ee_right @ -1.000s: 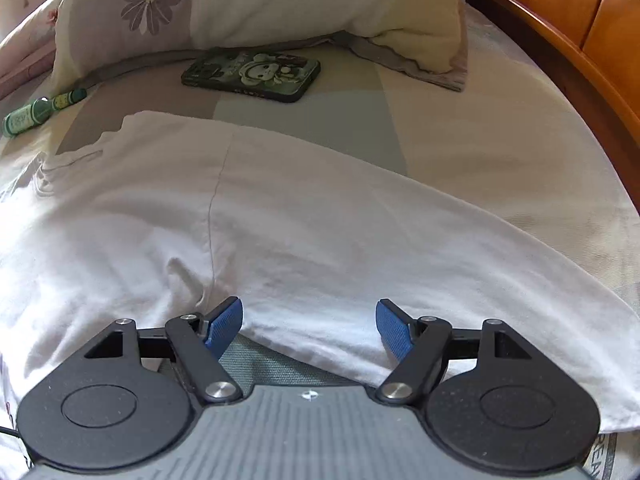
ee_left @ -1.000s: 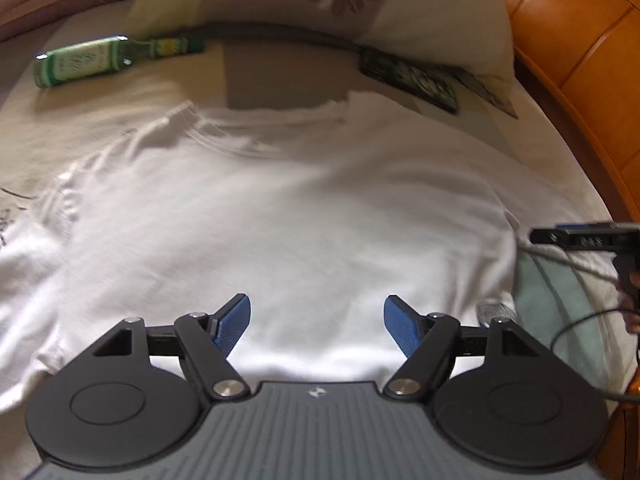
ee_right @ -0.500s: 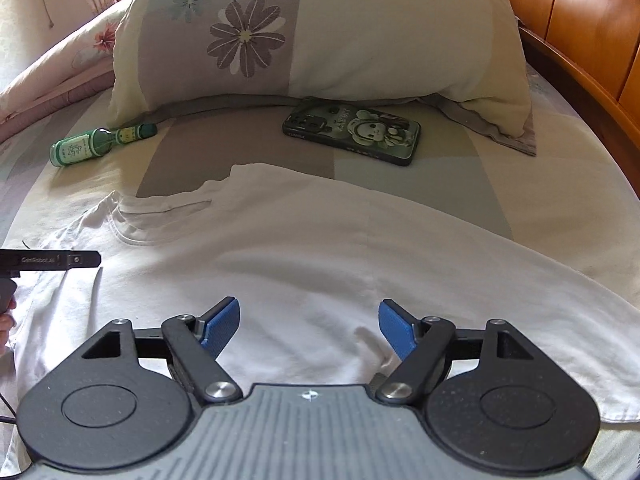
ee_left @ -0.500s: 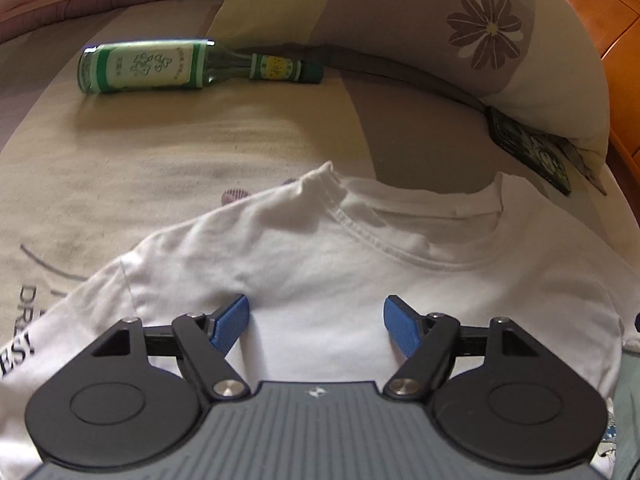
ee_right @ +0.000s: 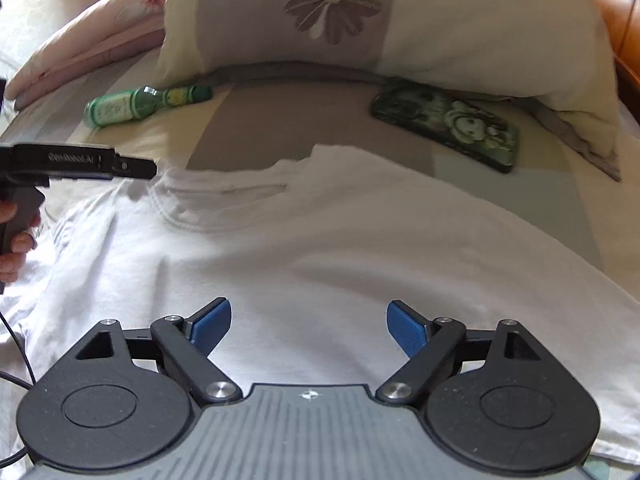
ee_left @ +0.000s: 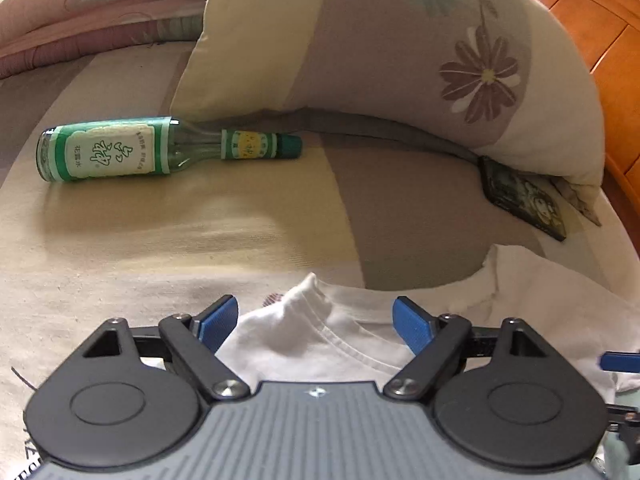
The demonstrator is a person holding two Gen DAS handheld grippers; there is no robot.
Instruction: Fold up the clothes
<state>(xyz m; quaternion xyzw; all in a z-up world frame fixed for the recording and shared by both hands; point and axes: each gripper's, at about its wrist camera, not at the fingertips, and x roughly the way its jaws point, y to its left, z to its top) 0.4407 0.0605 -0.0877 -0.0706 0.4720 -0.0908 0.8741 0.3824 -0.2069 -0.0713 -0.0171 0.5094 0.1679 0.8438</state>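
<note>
A white T-shirt (ee_right: 340, 240) lies spread flat on the bed, collar towards the pillow. In the left wrist view my left gripper (ee_left: 316, 320) is open over the collar (ee_left: 320, 320), its blue pads on either side of a raised bit of the neckline. From the right wrist view, my right gripper (ee_right: 308, 322) hangs open over the shirt's chest, nothing between its fingers. The left gripper also shows at the left edge of that view as a black tool (ee_right: 80, 162) held by a hand (ee_right: 16, 240) near the shoulder.
A green glass bottle (ee_left: 160, 152) lies on its side on the bedsheet beyond the collar. A phone in a patterned case (ee_right: 448, 124) rests by a flowered pillow (ee_right: 360, 12). A wooden headboard (ee_left: 600, 40) is at the right. A pink quilt (ee_left: 80, 12) lies at the far left.
Both grippers have moved up the shirt towards the pillow: the left from the chest to the collar, the right from the hem to the chest. Both stayed open.
</note>
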